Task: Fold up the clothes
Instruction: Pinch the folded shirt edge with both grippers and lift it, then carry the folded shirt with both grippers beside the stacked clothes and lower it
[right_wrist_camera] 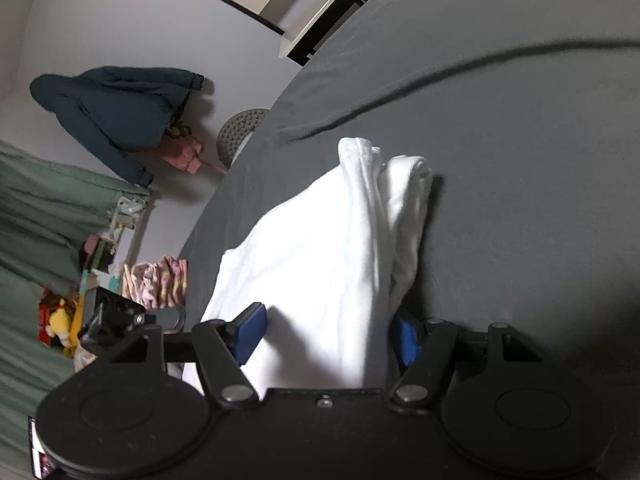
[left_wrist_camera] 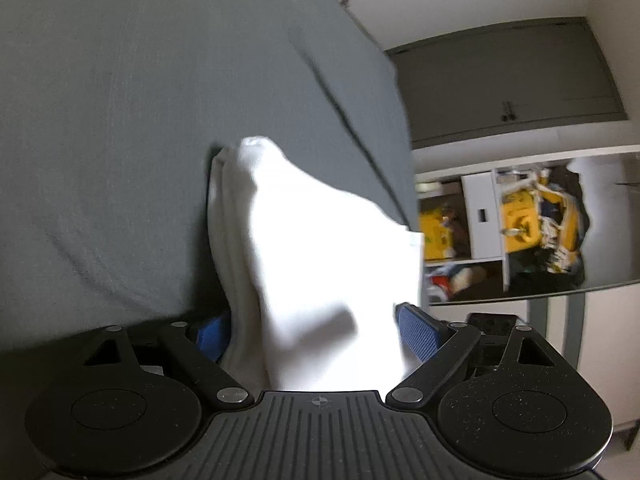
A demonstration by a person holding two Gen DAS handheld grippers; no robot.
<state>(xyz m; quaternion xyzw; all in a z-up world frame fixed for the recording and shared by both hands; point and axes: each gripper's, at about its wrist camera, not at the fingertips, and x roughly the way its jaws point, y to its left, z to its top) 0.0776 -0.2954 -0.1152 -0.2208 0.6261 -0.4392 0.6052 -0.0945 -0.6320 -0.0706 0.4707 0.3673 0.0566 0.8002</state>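
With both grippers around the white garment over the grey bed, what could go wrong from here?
1. The white cotton garment sits bunched between both sets of jaws, which look spread, so it may slip out.
2. Its layers are uneven, so the fold may come out crooked.
3. It hangs near the grey bedsheet's edge and could drop off.

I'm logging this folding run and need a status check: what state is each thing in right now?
left gripper: jaws wide apart, white cloth lying between the pads, not pinched.
right gripper: jaws wide apart, same cloth between the pads.
white garment: bunched in loose folds on the bed, not flat.
grey bedsheet: spread, lightly creased.
cupboard doors: shut.
dark jacket: hanging against the wall.
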